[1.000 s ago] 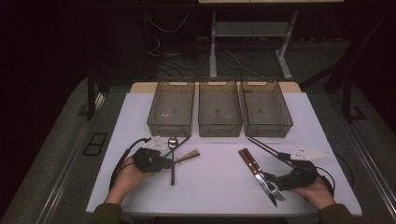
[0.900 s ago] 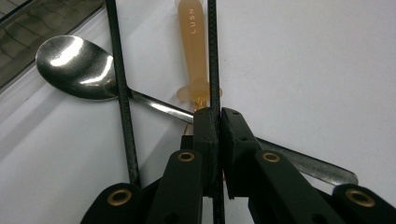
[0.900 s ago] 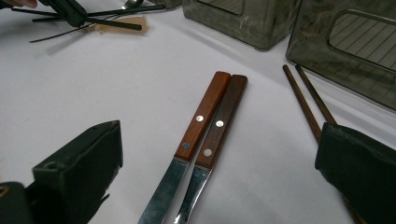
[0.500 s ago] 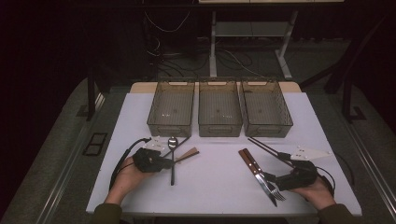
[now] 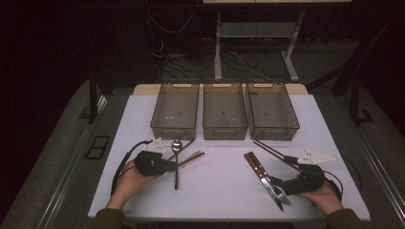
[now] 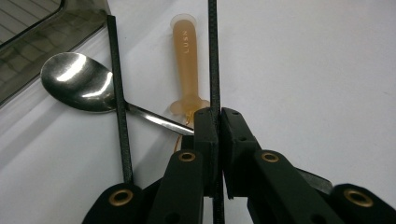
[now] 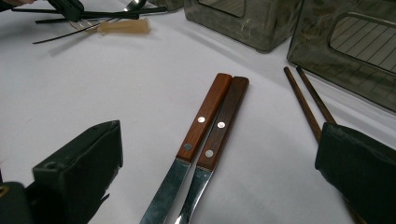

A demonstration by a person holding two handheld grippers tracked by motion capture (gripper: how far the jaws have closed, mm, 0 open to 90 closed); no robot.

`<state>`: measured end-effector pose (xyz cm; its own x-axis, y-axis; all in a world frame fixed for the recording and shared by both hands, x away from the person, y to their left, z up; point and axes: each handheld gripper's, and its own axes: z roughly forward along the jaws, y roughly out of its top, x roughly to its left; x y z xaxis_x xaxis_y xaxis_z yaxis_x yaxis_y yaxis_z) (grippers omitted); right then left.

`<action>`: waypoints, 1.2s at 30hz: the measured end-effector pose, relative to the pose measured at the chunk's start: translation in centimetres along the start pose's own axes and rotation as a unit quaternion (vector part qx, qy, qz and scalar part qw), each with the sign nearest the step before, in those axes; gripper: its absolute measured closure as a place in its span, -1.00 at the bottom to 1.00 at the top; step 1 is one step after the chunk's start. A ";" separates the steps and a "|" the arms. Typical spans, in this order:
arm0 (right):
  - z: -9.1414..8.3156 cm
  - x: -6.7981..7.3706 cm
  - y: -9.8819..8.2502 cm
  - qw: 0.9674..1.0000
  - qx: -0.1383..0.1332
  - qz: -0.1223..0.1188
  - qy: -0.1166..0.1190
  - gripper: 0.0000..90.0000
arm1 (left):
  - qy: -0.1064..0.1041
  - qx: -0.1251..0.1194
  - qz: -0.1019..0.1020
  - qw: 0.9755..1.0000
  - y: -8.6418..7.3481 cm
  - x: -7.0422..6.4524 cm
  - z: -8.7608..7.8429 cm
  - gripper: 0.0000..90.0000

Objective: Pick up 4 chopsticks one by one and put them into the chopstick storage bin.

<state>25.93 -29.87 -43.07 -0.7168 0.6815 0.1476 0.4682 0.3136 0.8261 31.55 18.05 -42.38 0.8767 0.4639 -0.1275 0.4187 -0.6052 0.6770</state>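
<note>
Nothing has shifted since the earlier frames: both hands rest where they were. Left gripper (image 6: 215,126): jaws pressed together on a thin black chopstick (image 6: 214,56) that runs on past the tips; a second black chopstick (image 6: 117,88) lies beside it, over the steel spoon (image 6: 77,83), whose handle passes under the jaws, hidden. Amber plastic handle (image 6: 185,70) lies just beyond. Right gripper (image 7: 219,163): jaws wide apart, holding nothing, straddling two wood-handled knives (image 7: 210,126); blades cut off at frame bottom. Brown chopsticks (image 7: 306,100) are beside them. Open white table (image 5: 219,167) lies between the grippers; three grey bins (image 5: 224,112) line the far edge.
</note>
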 end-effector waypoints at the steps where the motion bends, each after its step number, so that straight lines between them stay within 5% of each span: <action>1: 0.0 0.0 0.0 1.000 0.000 0.000 0.001 -0.98 | 0.000 -0.002 -0.004 1.000 0.0 -0.1 0.0 0.89; 36: 0.1 -0.3 -0.1 1.000 -0.004 0.013 0.002 -0.98 | 0.023 -0.036 -0.027 0.999 2.3 0.0 -1.5 0.89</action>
<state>26.13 -30.06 -43.24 -0.7061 0.6869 0.1719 0.4828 0.2895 0.8265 32.17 17.63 -39.78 0.8402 0.5258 -0.1328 0.4460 -0.5306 0.7208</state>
